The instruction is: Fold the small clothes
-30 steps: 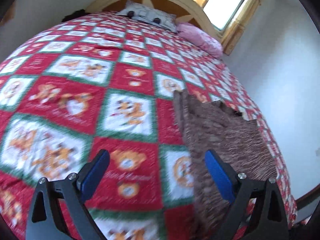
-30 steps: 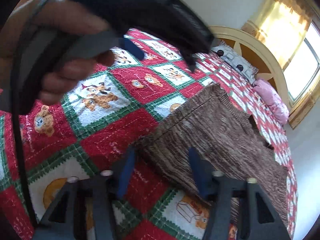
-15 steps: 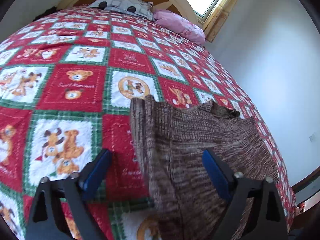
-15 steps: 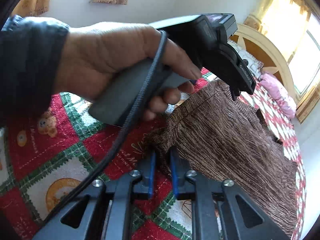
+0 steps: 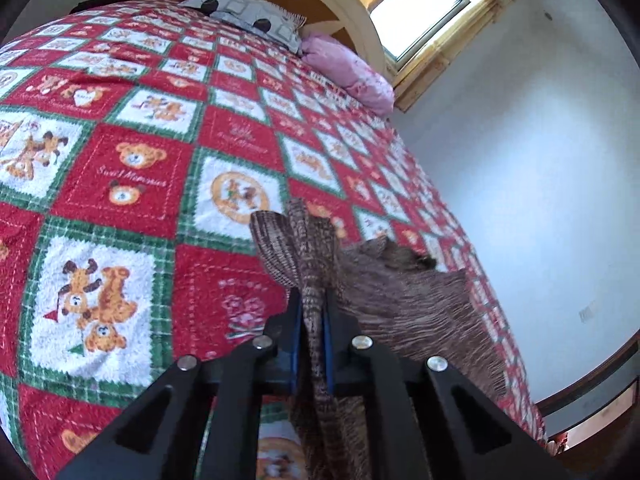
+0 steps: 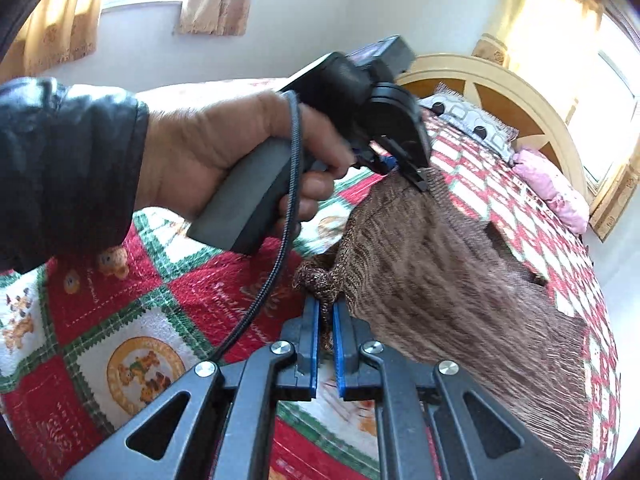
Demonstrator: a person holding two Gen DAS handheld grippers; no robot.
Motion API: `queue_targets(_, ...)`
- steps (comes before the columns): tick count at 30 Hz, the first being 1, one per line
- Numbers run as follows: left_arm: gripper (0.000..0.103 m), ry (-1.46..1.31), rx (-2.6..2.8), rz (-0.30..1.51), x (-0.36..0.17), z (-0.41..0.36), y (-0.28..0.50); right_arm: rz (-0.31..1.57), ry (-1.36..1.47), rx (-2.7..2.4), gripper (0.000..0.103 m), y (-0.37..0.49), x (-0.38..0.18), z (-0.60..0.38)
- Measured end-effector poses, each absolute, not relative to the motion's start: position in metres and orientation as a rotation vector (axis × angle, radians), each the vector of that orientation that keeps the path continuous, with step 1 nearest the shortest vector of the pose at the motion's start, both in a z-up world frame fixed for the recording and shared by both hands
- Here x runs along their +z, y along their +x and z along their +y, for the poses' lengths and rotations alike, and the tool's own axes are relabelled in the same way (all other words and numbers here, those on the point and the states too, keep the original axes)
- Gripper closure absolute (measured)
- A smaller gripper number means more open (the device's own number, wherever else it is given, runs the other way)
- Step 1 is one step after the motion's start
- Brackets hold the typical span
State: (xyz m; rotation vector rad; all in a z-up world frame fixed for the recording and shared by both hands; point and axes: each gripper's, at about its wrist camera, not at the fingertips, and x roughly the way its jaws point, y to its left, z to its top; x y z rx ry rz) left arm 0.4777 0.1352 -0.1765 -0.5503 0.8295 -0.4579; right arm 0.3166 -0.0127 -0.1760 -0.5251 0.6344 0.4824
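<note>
Hand-held grippers (image 5: 311, 312) (image 6: 326, 312) clamping brown knit garment (image 6: 440, 272)

Bright daylight throughout, pouring in from the window (image 5: 424, 8) beyond the headboard, its pane blown out to white. Same glare on the sunlit curtain (image 6: 560, 20) in the right wrist view. Soft, faint shadows across the bedspread (image 5: 132, 168). Strong fisheye bending, with dark vignette filling every corner. Sharp near the centre; motion blur on the brown knit garment (image 6: 460, 280) and along the bed's far right edge.
</note>
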Motion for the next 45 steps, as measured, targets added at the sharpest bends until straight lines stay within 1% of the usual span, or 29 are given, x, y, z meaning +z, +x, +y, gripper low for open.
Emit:
queue_targets(11, 0.095, -0.57, -0.528, 0.736, -0.132, 0.104, 0.471, 0.576, -0.394, 0.439, 0.098, 0.311, -0.138, -0.068)
queue_targets(23, 0.095, -0.535, -0.588, 0.719, -0.102, 0.039, 0.484, 0.573, -0.194, 0.352, 0.098, 0.314, -0.119, -0.149)
queue_targets(36, 0.095, -0.471, -0.632, 0.76, -0.094, -0.043, 0.501, 0.605, -0.052, 0.26, 0.098, 0.323, -0.117, -0.24)
queue_targets(45, 0.095, -0.398, -0.662, 0.827, -0.11, -0.107, 0.51, 0.683, 0.038, 0.196, 0.098, 0.322, -0.138, -0.296)
